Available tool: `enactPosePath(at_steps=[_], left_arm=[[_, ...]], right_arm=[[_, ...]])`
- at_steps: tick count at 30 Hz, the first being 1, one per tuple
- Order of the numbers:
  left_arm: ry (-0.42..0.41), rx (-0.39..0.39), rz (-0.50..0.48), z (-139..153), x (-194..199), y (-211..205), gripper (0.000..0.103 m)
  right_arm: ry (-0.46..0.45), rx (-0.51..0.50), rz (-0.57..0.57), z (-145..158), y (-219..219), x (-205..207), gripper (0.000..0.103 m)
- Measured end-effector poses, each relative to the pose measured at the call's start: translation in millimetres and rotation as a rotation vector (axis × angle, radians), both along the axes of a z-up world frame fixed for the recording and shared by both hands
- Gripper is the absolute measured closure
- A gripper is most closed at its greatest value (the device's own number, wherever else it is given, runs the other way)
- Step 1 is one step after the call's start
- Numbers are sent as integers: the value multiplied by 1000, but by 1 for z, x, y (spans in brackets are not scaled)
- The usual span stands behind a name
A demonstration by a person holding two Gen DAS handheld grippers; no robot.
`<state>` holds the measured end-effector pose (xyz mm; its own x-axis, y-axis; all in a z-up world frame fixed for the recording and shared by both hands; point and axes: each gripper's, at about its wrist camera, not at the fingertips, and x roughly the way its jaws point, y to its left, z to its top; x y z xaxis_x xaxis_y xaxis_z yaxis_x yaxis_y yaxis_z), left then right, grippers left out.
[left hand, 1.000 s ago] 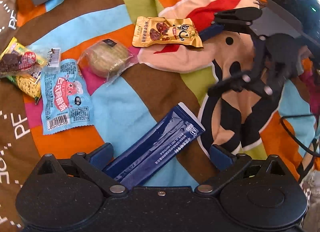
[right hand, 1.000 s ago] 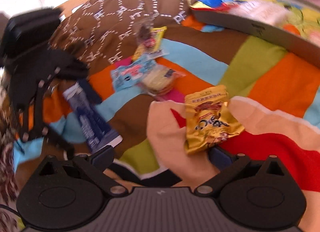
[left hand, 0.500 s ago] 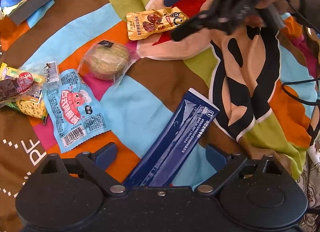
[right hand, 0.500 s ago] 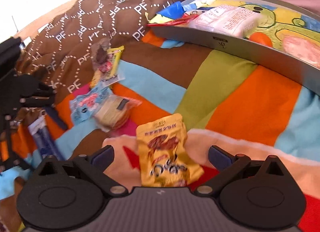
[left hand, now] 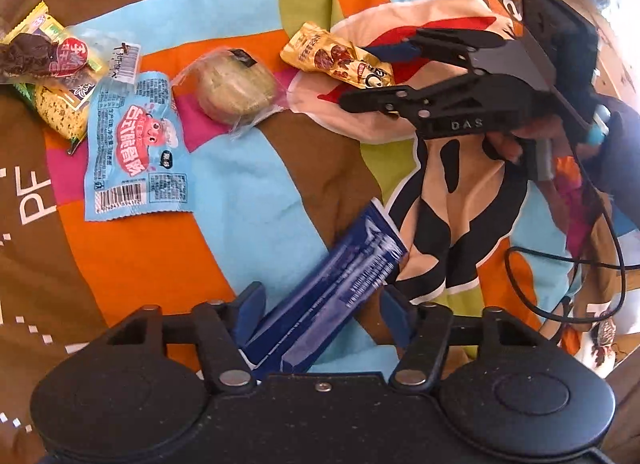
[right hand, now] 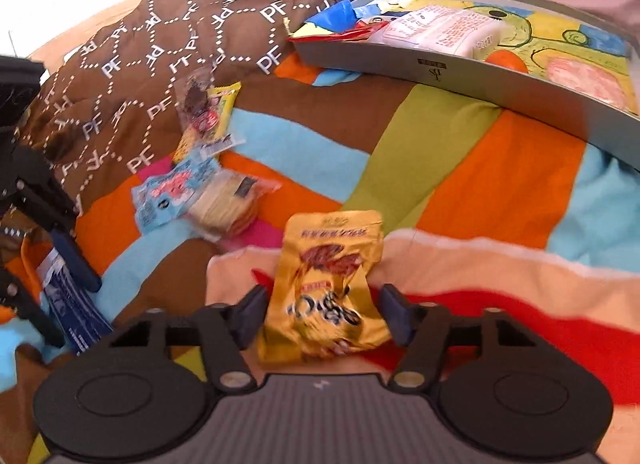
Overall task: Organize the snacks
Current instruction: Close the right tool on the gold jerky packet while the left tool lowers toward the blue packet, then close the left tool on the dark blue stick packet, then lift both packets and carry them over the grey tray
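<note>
Right hand-held gripper [right hand: 322,318] straddles the yellow snack pouch [right hand: 326,288]; left hand-held gripper [left hand: 321,318] straddles the long blue packet [left hand: 332,300].

Both sets of jaws stand spread, pads flanking their packets with gaps either side, nothing clamped yet. Beyond lie the light-blue packet [left hand: 134,148] and wrapped round cake [left hand: 236,88] on the patchwork blanket [right hand: 472,192], then the grey tray [right hand: 460,76] of sorted snacks. My worry: closing low could pinch the soft blanket along with the slippery foil.

The blanket [left hand: 248,200] is soft, matt patchwork cloth. The gold pouch [right hand: 328,284] and blue bar [left hand: 332,292] wear glossy, crinkled foil-like film. The tray [right hand: 460,68] looks like smooth matt plastic.
</note>
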<state>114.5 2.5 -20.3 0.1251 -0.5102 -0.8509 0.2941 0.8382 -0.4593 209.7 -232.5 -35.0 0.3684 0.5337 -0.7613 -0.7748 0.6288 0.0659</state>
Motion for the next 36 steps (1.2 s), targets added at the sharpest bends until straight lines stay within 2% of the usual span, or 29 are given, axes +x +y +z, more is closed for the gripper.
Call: enactPosePath(at_steps=[4,9,12,16,18,21,24,27,31,33,36], left_arm=[[1,9,-31,0,-1,-11,42],[-65,111,-193,3,-5,-39,35],[-104,181,-285,0,-7,-53,35],[-166,265,-342,-2,-10,-67,42],[-177,276,-332,-1,-8,-69,50],[-161,261,-274,-1,0,-70,57],[-129,214,-169,0,7,-57,60],[-115,167,-23,-2,6,-49,62],[-117,133,216,2,-1,-30,62],[-116,124,301,2,-6,-28,62],[-111,146,336,-4,-8,-35,60]], right_arm=[[5,-3,16,2,-8,-20,40],[55,-8,58,7,-19,-47,40],[61,-27,96,7,-24,-63,40],[47,-46,108,4,-28,-74,40],[49,-44,104,3,-29,-75,40],[52,-44,97,3,-27,-73,40],[38,-46,98,2,-28,-76,38],[3,-56,103,1,-27,-78,39],[-70,-92,115,-1,-21,-82,39],[-78,-98,121,-2,-17,-82,37],[-70,-89,108,-3,-13,-80,33]])
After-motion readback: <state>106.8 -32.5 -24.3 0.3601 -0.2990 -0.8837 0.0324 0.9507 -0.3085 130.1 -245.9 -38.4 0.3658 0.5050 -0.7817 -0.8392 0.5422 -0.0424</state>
